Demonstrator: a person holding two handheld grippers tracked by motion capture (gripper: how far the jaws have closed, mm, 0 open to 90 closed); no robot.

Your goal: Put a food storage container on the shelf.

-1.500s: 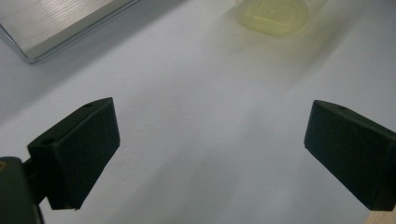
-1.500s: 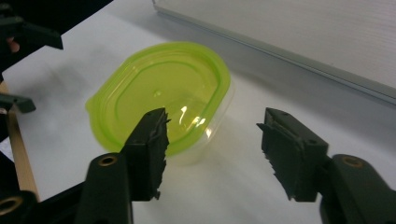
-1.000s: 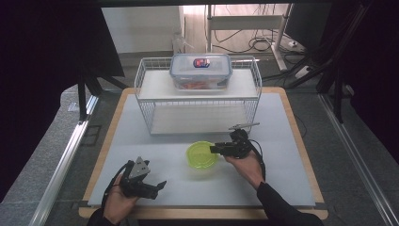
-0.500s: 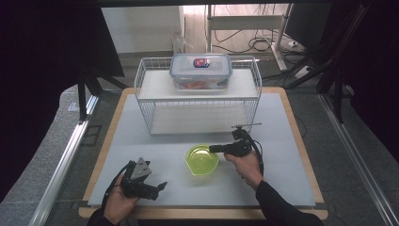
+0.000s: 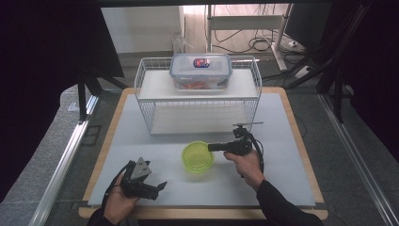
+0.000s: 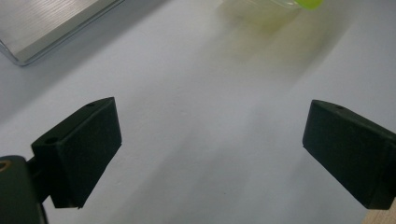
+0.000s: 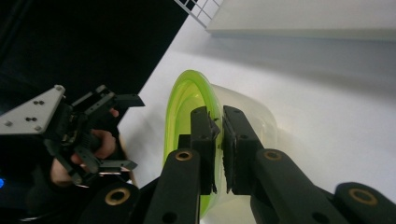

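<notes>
A lime-green plastic bowl [image 5: 197, 157] sits on the white mat in front of the wire rack. My right gripper [image 5: 210, 147] reaches in from the bowl's right. In the right gripper view its jaws [image 7: 219, 121] have just been closing with the bowl's rim [image 7: 182, 107] between them, one pad inside the wall and one outside, both pressing on it. My left gripper [image 5: 159, 189] rests low at the front left of the mat, well apart from the bowl. Its jaws stand wide open [image 6: 212, 135] over bare mat, with the bowl's edge [image 6: 266, 7] far ahead.
A white wire rack [image 5: 197, 101] stands at the back of the mat, and a clear lidded food container [image 5: 201, 70] sits on its top shelf. The mat lies on a wooden-edged table [image 5: 301, 141]. Dark screens flank both sides.
The right gripper's jaws have closed onto the bowl's right rim. The bowl and both hands have stayed where they were.
</notes>
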